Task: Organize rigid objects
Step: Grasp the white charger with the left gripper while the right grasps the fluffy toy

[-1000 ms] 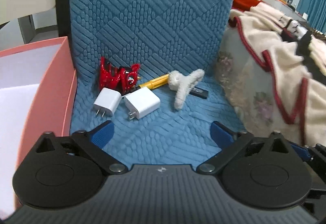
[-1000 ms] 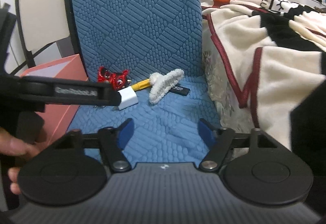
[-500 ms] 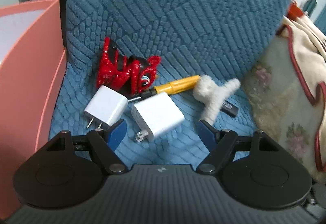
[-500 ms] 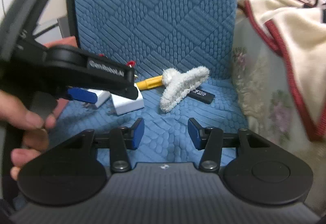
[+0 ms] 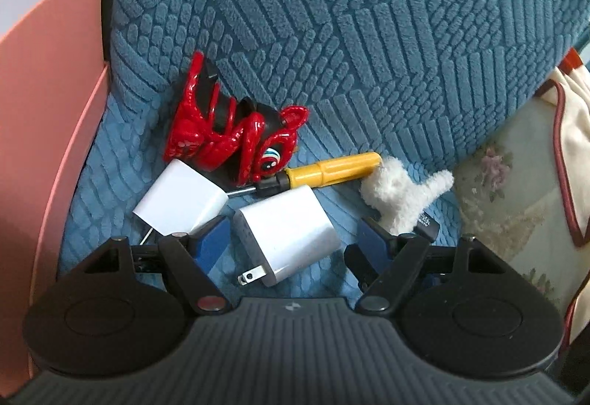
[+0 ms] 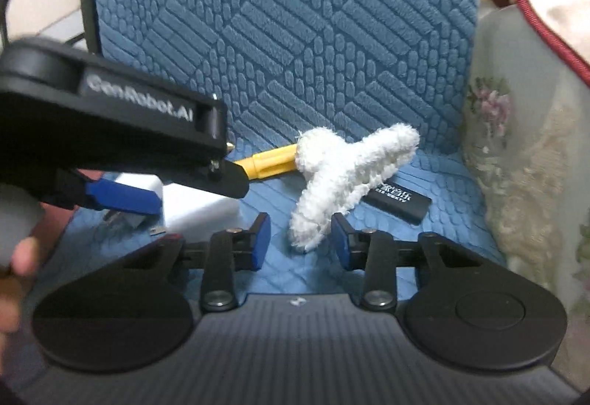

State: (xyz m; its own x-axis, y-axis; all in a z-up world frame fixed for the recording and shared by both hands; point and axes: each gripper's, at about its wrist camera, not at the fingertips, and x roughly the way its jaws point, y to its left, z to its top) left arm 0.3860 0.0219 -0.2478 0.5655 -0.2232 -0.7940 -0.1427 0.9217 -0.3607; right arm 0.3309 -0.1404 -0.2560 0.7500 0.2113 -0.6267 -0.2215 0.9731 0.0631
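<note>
**A:** What do we mark first?

**B:** The larger white charger, lying flat near the front edge of the blue chair seat, prongs toward us. We hold the left gripper with its blue pads spread wide on either side of the charger, gripping nothing; we judge this stance is chosen so that the flat sides meet the pads squarely.

**A:** And its neighbours?

**B:** A smaller white charger lies just to the left, close by the left pad. Behind both lie a yellow-handled screwdriver and a red hair claw, the claw resting where the seat meets the backrest. The crowding suggests why we approach from the front edge.

**A:** The right side?

**B:** The right gripper is also parted and empty, its pads flanking the near end of a fluffy white clip, which lies partly over a black stick towards the right edge of the seat.

**A:** Where do things go?

**B:** Probably the pink box beside the left edge of the seat; that is our judgement only.
</note>
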